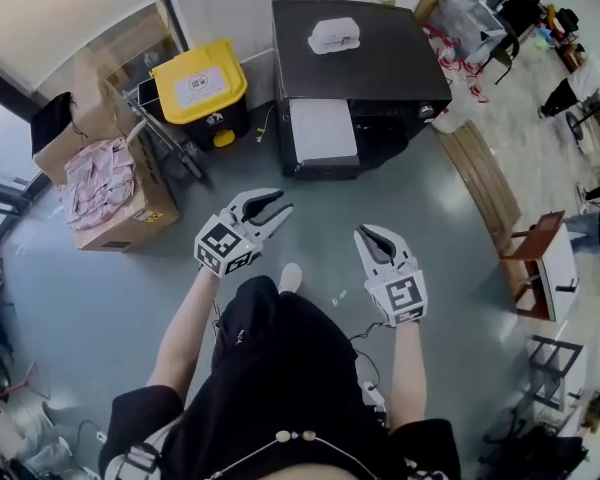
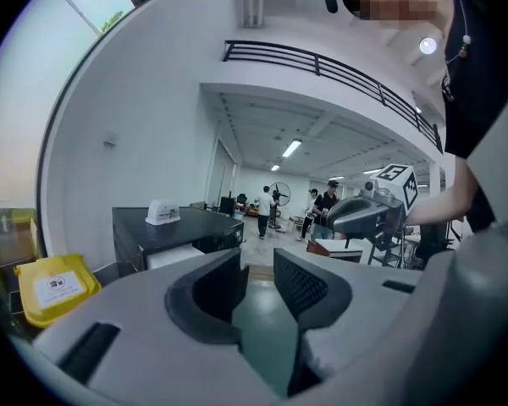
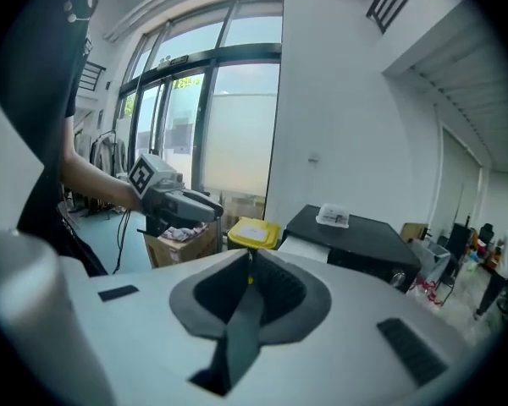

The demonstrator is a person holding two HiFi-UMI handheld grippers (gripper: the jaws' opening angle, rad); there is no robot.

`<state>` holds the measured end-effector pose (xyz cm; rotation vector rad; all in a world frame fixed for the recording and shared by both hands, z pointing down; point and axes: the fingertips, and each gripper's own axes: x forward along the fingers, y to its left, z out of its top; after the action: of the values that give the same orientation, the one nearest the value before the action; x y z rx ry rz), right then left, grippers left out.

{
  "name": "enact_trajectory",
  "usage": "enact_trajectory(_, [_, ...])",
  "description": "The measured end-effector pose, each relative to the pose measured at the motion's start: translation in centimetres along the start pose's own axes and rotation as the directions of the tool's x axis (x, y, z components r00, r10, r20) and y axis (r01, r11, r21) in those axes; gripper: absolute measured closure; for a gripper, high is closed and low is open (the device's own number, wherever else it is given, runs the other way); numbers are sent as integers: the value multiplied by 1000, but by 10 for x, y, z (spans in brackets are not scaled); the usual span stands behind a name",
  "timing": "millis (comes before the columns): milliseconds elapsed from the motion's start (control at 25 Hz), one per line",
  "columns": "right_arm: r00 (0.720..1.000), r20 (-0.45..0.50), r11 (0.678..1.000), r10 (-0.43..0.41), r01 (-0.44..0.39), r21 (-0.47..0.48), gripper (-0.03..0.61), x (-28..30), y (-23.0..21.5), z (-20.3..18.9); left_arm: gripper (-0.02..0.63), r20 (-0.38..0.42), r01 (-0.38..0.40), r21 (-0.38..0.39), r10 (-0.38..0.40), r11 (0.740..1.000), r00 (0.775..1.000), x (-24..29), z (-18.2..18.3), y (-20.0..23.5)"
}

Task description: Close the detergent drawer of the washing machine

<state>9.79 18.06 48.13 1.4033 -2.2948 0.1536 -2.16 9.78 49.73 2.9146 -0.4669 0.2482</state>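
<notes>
The black washing machine (image 1: 380, 53) stands against the far wall, with a small white object (image 1: 334, 35) on its top. A white drawer (image 1: 323, 131) sticks out of its front at the left side. Both grippers hang in the air in front of the machine, well short of it. My left gripper (image 1: 280, 206) is open with nothing between its jaws and points toward the drawer (image 2: 173, 256). My right gripper (image 1: 368, 234) is shut and empty. In the right gripper view the machine (image 3: 368, 244) lies ahead to the right of my right gripper (image 3: 251, 260).
A yellow-lidded bin (image 1: 198, 86) stands left of the machine, beside a folded trolley (image 1: 165, 133) and open cardboard boxes (image 1: 115, 193). A wooden board (image 1: 485, 183) and a red-and-white cabinet (image 1: 545, 263) are at the right. People stand far off in the hall.
</notes>
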Motion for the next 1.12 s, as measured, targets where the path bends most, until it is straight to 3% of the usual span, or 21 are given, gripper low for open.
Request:
enact_trajectory(240, [991, -86, 994, 101, -103, -23, 531, 34, -50, -27, 501, -114, 20, -3, -20, 1000, 993, 39, -20, 27])
enact_trajectory(480, [972, -186, 983, 141, -160, -89, 526, 70, -83, -46, 500, -227, 61, -1, -60, 998, 972, 70, -44, 54])
enact_trajectory(600, [949, -262, 973, 178, -210, -100, 520, 88, -97, -63, 484, -315, 89, 28, -76, 996, 946, 82, -65, 68])
enact_trajectory(720, [913, -348, 957, 211, -265, -115, 514, 104, -107, -80, 480, -406, 150, 47, -118, 988, 906, 92, -89, 74])
enact_trajectory(840, [879, -407, 939, 248, -322, -124, 502, 123, -111, -91, 480, -460, 202, 50, -157, 978, 874, 101, -104, 79])
enact_trajectory(1120, [826, -478, 898, 298, -412, -153, 500, 163, -106, -94, 480, -477, 280, 69, -215, 958, 852, 119, -108, 92])
